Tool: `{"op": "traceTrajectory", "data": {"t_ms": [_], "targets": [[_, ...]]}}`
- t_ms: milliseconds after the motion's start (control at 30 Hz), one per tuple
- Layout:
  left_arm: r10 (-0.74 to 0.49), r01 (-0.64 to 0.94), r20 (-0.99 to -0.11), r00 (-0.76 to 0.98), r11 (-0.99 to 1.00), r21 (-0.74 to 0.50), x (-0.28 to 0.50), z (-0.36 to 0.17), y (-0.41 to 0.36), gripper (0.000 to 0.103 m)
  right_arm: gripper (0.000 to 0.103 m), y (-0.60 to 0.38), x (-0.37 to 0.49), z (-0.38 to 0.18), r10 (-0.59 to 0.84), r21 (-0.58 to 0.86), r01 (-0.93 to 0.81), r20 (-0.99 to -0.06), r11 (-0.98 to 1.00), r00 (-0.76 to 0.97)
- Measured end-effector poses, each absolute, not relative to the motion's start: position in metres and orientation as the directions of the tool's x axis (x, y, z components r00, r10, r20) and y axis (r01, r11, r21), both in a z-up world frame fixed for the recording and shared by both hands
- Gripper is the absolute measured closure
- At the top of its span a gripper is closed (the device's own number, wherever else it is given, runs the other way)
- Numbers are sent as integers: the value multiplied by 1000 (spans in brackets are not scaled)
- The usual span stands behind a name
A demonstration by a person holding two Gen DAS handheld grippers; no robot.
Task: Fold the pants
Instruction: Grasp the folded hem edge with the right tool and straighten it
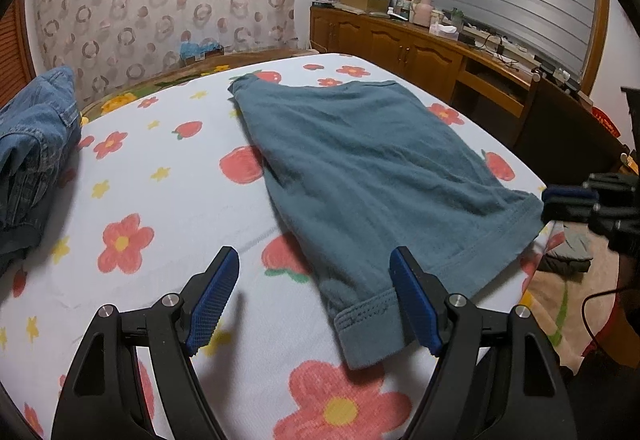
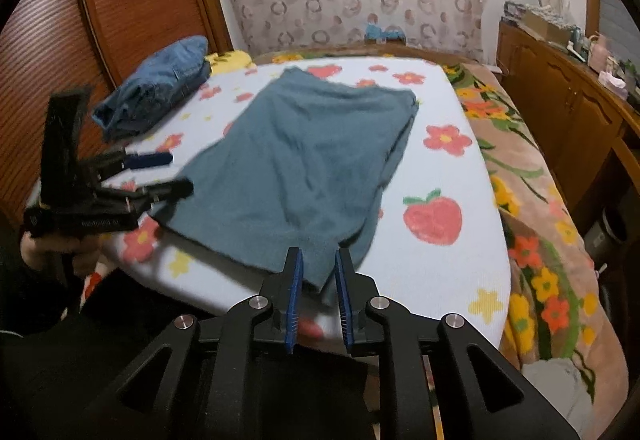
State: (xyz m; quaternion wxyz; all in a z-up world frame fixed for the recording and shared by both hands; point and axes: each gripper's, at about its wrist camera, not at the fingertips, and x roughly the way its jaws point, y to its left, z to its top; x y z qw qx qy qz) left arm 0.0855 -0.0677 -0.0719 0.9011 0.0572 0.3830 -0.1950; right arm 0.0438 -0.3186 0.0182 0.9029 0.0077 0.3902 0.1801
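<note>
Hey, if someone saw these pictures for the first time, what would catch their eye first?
Teal pants lie spread flat mid-bed on a white sheet printed with red flowers and strawberries. Folded jeans sit at the sheet's far left corner. The left gripper gapes wide at one pant hem; the right gripper is nearly shut at the other.

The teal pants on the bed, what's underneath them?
The teal pants lie flat on a white sheet printed with flowers and strawberries. A strawberry and flowers poke out at their edges. The prints directly beneath, and anything tucked under the fabric, are covered.
</note>
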Motion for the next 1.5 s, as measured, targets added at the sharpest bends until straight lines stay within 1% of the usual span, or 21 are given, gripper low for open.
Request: {"op": "traceTrajectory", "data": {"t_ms": [167, 267, 433, 567, 600, 667, 767, 1200, 1267, 1500], "targets": [[-308, 383, -709, 635, 922, -57, 81, -70, -60, 25, 80, -317, 51, 20, 321, 145, -308, -677, 940, 662], [-314, 382, -706, 634, 922, -67, 78, -70, -56, 25, 79, -315, 56, 18, 326, 150, -309, -669, 939, 668], [-304, 378, -715, 629, 924, -60, 77, -75, -55, 25, 78, -311, 64, 5, 332, 164, -307, -684, 937, 650], [-301, 375, -727, 617, 925, -64, 79, -81, -55, 24, 76, -309, 68, -5, 301, 133, -299, -714, 945, 632], [-302, 374, -729, 614, 925, -68, 79, -82, -55, 24, 75, -309, 69, -9, 289, 125, -293, -724, 948, 626], [-304, 374, -731, 611, 924, -72, 80, -83, -56, 24, 66, -310, 72, -14, 275, 116, -283, -733, 952, 622], [-308, 376, -731, 608, 924, -77, 80, -84, -55, 24, 58, -313, 72, -14, 263, 113, -267, -726, 957, 635], [-326, 394, -731, 599, 915, -85, 77, -84, -55, 24, 57, -316, 61, -13, 303, 155, -286, -744, 945, 596], [-337, 404, -731, 593, 910, -92, 75, -84, -56, 27, 57, -315, 60, -13, 306, 156, -291, -746, 944, 592], [-392, 447, -723, 568, 885, -129, 68, -85, -60, 44, 57, -312, 56, -12, 320, 162, -308, -746, 938, 584]]}}
